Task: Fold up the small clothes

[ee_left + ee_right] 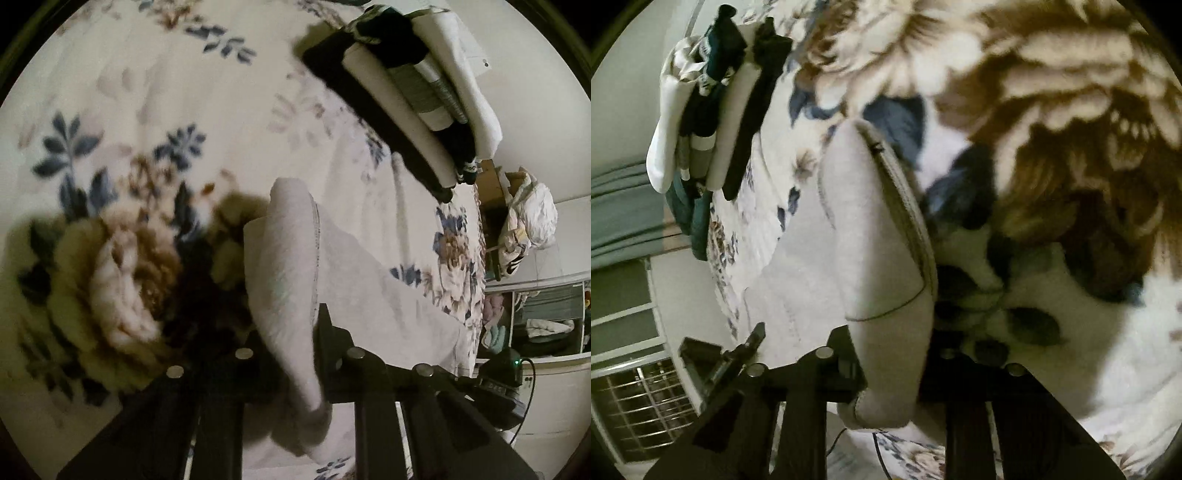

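Readable text: none in either view.
Labels, brands, numbers: none legible on the white garment (280,266), the folded stack (417,85) or the floral blanket (155,96).

Left claw (291,347) low in centre frame, fingers pinched on pale cloth (284,266), right claw (890,354) likewise apparently clamped, low centre

Floral-print bed cover (166,85), a stack of folded clothes (417,85) and a pale garment (369,280) on it.
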Motion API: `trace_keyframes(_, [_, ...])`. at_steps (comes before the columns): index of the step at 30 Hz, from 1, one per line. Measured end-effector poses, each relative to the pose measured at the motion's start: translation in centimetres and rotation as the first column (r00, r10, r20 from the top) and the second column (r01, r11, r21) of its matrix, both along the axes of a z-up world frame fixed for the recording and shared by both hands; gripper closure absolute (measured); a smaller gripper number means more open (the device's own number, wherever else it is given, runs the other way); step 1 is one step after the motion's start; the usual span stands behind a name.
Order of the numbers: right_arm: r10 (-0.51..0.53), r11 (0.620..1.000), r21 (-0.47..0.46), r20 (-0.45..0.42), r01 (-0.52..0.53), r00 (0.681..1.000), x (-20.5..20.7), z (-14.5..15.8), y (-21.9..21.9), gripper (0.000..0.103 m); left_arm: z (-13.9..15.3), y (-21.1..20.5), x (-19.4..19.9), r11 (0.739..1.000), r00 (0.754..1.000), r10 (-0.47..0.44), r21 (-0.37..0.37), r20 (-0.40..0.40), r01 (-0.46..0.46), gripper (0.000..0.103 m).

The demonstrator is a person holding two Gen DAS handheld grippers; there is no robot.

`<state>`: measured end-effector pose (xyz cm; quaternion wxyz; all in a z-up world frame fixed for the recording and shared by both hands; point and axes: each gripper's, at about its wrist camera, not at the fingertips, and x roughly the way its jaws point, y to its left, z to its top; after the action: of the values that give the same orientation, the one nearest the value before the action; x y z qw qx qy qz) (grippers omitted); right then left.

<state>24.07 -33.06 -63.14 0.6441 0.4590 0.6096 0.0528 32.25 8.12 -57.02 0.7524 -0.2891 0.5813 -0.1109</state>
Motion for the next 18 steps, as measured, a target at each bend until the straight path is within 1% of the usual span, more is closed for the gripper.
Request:
trace_keyframes(1, [-0.003, 1.0, -0.004, 0.004, 0.003, 1.0, 0.0, 0.5, 0.1, 0.084, 0.3, -0.1, 0.1, 1.0, 1.0, 0.0, 0.003, 0.005, 0.0, 0.09])
trace_keyframes(5, [0.003, 1.0, -0.024, 0.018, -0.002, 1.0, 0.4, 3.5, 0.9, 0.085, 3.5, -0.4, 0.5, 1.0, 0.999, -0.019, 0.023, 0.042, 0.018, 0.09])
trace_keyframes(7, [0.012, 0.999, -0.035, 0.032, -0.011, 0.999, 0.9, 5.7, 1.3, 0.085, 5.8, -0.2, 0.8, 0.999, 0.997, -0.035, 0.031, 0.068, 0.033, 0.09])
trace_keyframes(10, [0.009, 0.999, -0.051, 0.068, -0.006, 0.998, 2.2, 10.0, 1.3, 0.085, 9.5, -0.3, 2.2, 0.998, 0.992, -0.054, 0.05, 0.111, 0.048, 0.09])
trace_keyframes(11, [0.007, 0.999, -0.054, 0.079, -0.002, 0.997, 2.8, 11.1, 1.5, 0.085, 10.8, -0.2, 2.9, 0.997, 0.991, -0.057, 0.053, 0.124, 0.05, 0.09])
trace_keyframes(13, [0.003, 0.998, -0.064, 0.117, 0.004, 0.993, 4.6, 14.4, 1.6, 0.085, 13.7, -0.2, 5.0, 0.996, 0.985, -0.067, 0.065, 0.157, 0.058, 0.09])
trace_keyframes(14, [0.003, 0.998, -0.069, 0.133, 0.007, 0.991, 5.6, 15.7, 1.7, 0.085, 14.6, -0.3, 5.8, 0.996, 0.983, -0.072, 0.068, 0.168, 0.062, 0.09])
trace_keyframes(15, [0.006, 0.997, -0.075, 0.158, 0.005, 0.987, 7.1, 17.5, 1.7, 0.085, 16.3, -0.5, 7.4, 0.995, 0.978, -0.081, 0.08, 0.193, 0.066, 0.09])
trace_keyframes(16, [0.01, 0.997, -0.082, 0.175, 0.004, 0.984, 8.3, 18.7, 1.8, 0.085, 17.2, -0.5, 8.3, 0.994, 0.975, -0.085, 0.09, 0.208, 0.067, 0.09])
trace_keyframes(17, [0.015, 0.996, -0.091, 0.207, 0.004, 0.978, 10.4, 20.5, 1.8, 0.085, 18.3, -0.6, 9.6, 0.993, 0.97, -0.089, 0.1, 0.227, 0.067, 0.09])
trace_keyframes(18, [0.016, 0.996, -0.094, 0.226, 0.006, 0.974, 11.6, 21.6, 1.6, 0.085, 19.7, -0.9, 11.7, 0.992, 0.964, -0.089, 0.109, 0.252, 0.063, 0.09])
